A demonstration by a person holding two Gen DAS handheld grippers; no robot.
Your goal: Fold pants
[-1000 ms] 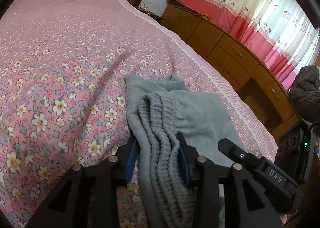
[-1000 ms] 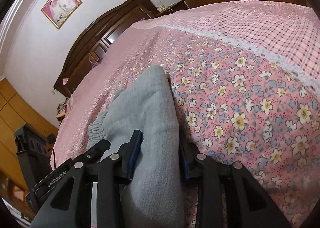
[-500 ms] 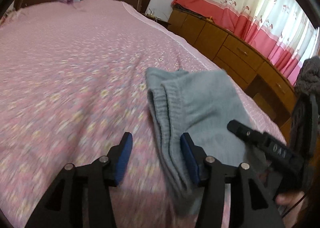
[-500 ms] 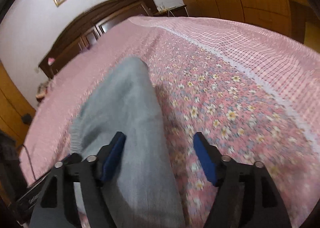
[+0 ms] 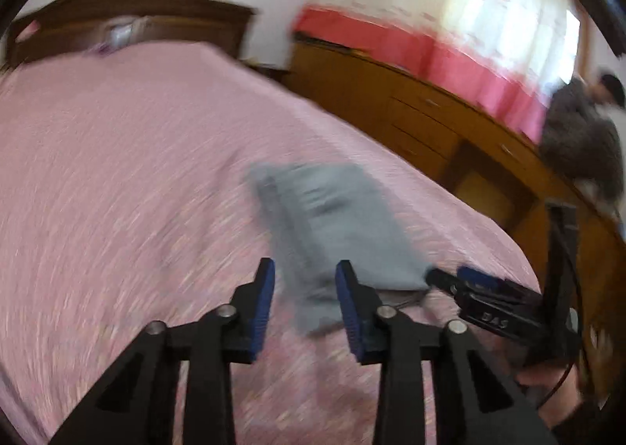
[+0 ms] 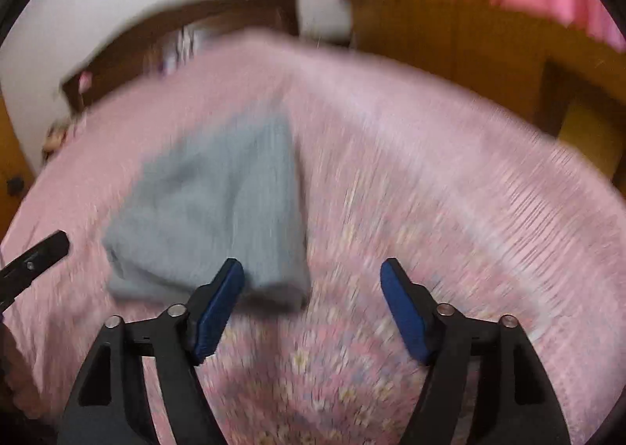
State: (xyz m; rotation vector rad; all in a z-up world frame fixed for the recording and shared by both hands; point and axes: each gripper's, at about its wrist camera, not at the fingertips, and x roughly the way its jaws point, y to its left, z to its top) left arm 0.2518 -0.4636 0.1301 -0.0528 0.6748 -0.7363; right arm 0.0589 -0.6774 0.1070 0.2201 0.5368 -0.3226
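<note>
The folded grey pants lie on the pink floral bedspread, free of both grippers. The left gripper has just narrowed, and the right gripper too; both gape empty. Dark headboard at 11 o'clock, wooden cabinets at 2. Motion blur smears all detail.

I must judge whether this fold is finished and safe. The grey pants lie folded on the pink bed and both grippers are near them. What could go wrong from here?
1. The folded grey pants lie close to the side of the bed nearest the wooden drawers; a nudge might push them off.
2. The left gripper and right gripper are empty, their jaws have just been closing, and they are near the pants' edge; a pad could catch the cloth and undo the fold.
</note>
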